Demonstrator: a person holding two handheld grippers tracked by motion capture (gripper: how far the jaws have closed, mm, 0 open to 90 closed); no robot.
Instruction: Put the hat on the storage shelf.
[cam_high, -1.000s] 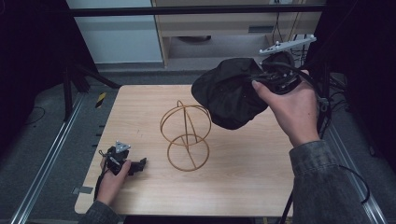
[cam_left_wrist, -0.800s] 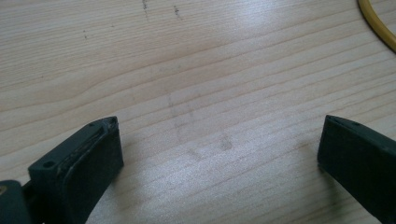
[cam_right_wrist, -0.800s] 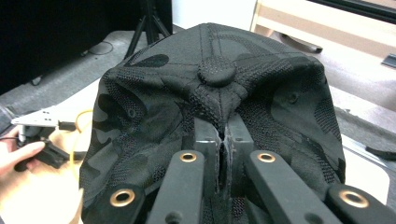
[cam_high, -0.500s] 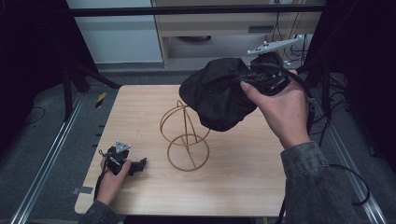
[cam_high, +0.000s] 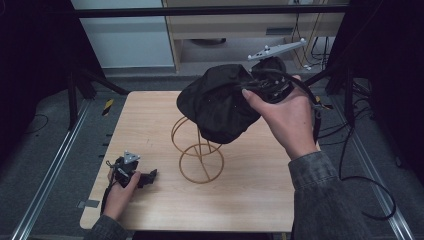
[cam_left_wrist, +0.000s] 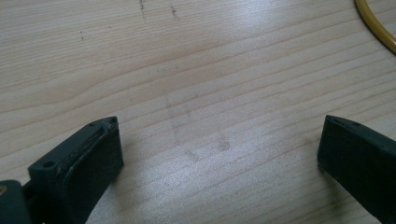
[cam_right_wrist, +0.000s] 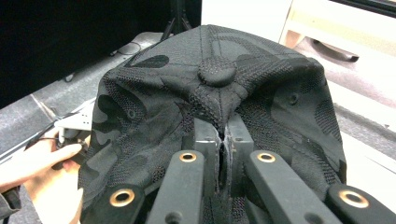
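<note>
Black cap (cam_high: 217, 102) held in the air above the gold wire stand (cam_high: 197, 150), over the middle of the bench (cam_high: 260, 190) — not touching the bench; whether it touches the stand's top loop I cannot tell. Right hand-held gripper (cam_right_wrist: 223, 140) is clenched on the cap's fabric, jaws pinched together just below the crown button (cam_right_wrist: 217, 72). The crown faces up and to the left in the high view, opening turned down toward the stand. Fabric is dark mesh with a faint camo pattern, stitched panels, small eyelets. Long axis not clear — brim hidden. Left hand-held gripper (cam_high: 142, 177) rests on the bench near its left front corner, jaws spread wide, nothing between them.
</note>
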